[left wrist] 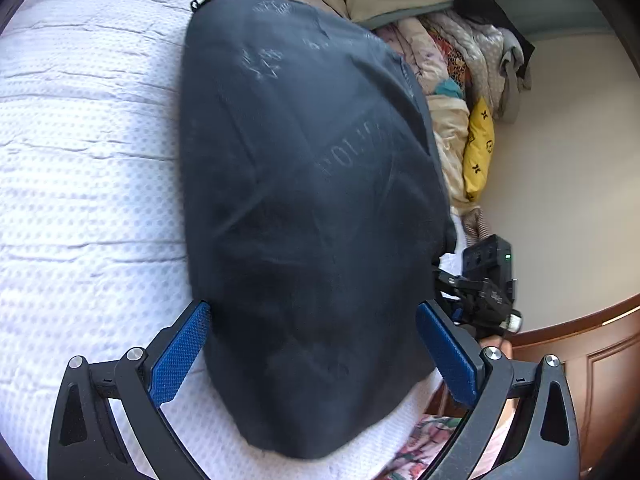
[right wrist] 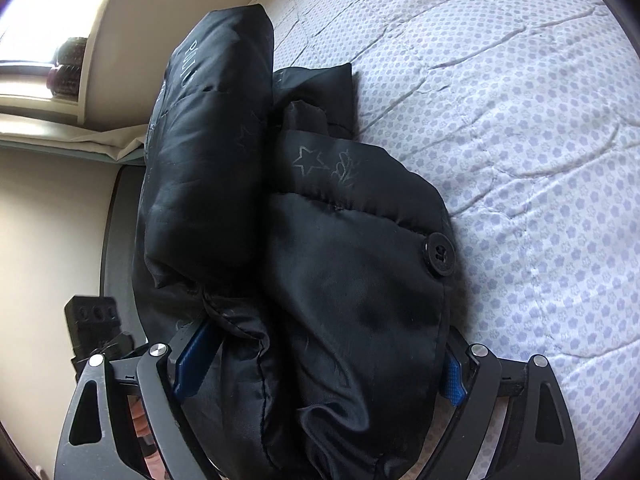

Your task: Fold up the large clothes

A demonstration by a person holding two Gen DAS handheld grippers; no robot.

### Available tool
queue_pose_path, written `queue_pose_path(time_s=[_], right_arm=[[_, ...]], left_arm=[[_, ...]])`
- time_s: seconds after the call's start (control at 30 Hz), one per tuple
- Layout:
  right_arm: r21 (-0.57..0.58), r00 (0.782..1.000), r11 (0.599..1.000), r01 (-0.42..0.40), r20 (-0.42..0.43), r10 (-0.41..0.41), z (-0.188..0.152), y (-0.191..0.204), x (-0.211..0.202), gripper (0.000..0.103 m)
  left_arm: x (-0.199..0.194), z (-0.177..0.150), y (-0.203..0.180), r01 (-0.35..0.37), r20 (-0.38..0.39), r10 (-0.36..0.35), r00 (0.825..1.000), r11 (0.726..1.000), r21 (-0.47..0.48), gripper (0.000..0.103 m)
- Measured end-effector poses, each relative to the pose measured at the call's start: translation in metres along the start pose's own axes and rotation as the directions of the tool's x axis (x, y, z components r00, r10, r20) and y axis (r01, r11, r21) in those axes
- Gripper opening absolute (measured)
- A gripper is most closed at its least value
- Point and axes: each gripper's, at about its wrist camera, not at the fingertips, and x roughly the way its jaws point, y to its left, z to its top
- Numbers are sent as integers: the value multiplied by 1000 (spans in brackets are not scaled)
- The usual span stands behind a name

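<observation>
A black puffer jacket (left wrist: 312, 184) lies folded into a thick bundle on the white patterned bedspread (left wrist: 88, 152). My left gripper (left wrist: 314, 332) is wide open, its blue pads (left wrist: 182, 352) on either side of the bundle's near end. In the right wrist view the jacket (right wrist: 352, 264) shows a round black button (right wrist: 439, 255) and a sleeve folded on top. My right gripper (right wrist: 320, 364) is wide open with the bundle's near end bulging between its blue pads (right wrist: 196, 360). The right gripper also shows in the left wrist view (left wrist: 488, 284).
A heap of mixed clothes and a yellow pillow (left wrist: 478, 148) lies at the far side by the wall. A brown wooden panel (left wrist: 592, 360) is at the right. The bedspread (right wrist: 520, 140) stretches to the right of the jacket. A window ledge (right wrist: 48, 92) is at far left.
</observation>
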Motion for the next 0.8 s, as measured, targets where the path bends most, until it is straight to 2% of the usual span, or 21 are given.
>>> queue_pose_path(time_s=[0.1,0.27,0.4,0.47,0.53,0.63,0.8], right_arm=[[-23,1000,1000,-17,-11,17,1,3,5,89],[-69,996,995,-68,-58,64,-3,13,20,89],[-108,994,991,-75,-81,67,-4,22,32,87],[-104,993,990,-93,-82,85,-3,24,34,83],[-98,991,989,-114,-77,107,-4,25,37,73],[-100,990,987,-128,-72,121,-8,26,36,64],[-140,990,981,-137,-44,132,-12,42,33,53]], left_arm=[[8,2,2,-3,11,3,1000,1000,3,103],[15,4,16,56,25,-55,998,998,-21,103],[20,2,22,71,27,-71,997,997,-5,103],[18,1,19,60,34,-60,998,998,7,100],[16,0,11,30,48,-32,998,999,34,96],[10,-2,2,-15,79,9,997,997,72,91],[-7,1,-16,-80,142,61,988,988,132,85]])
